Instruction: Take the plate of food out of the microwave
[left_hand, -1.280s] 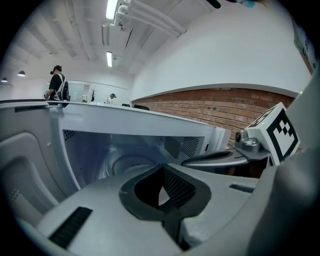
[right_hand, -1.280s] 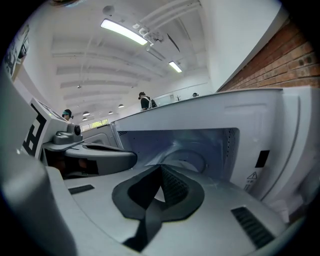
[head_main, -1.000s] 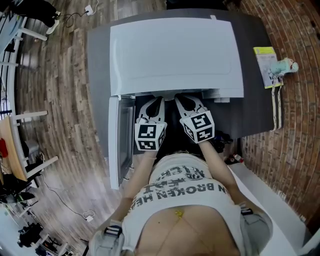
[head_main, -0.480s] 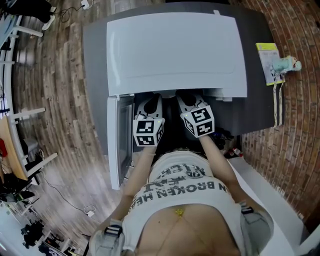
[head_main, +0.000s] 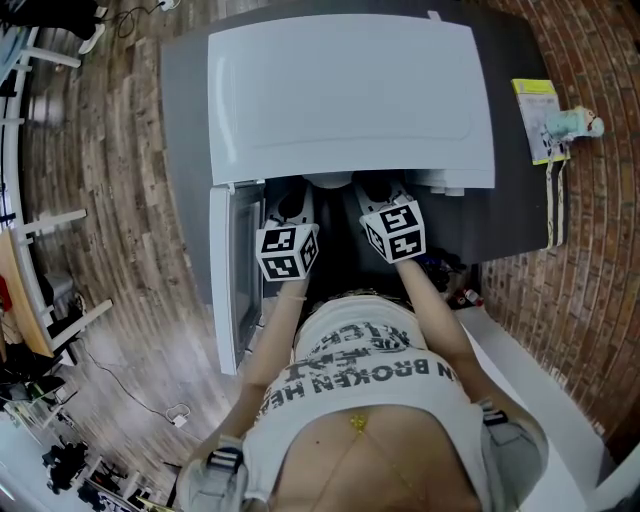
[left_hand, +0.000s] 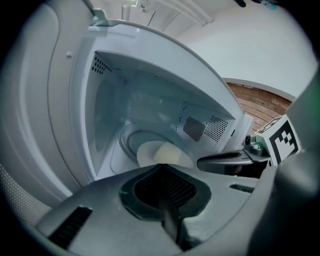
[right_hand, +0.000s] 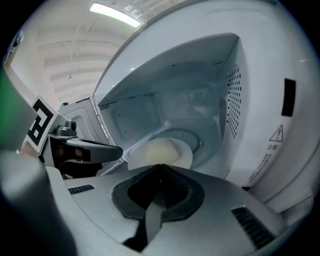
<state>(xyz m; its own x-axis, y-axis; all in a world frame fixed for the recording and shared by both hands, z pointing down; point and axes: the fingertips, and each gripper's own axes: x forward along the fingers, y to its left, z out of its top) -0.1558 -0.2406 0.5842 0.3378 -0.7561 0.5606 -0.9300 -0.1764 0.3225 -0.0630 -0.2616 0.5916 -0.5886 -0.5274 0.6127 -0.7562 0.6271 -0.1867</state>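
Staged kitchen corner in a lab, I'd say.
I see a microwave on a grey counter, brickwork, and loose floor cables.

Off-task stuff: dark grey worktop with a yellow card and a little teal thing touching it, around 2 o'clock. Wood-plank floor takes the left side, white cable trailing at 8 o'clock, white furniture legs at 9. Brick at 3 o'clock.
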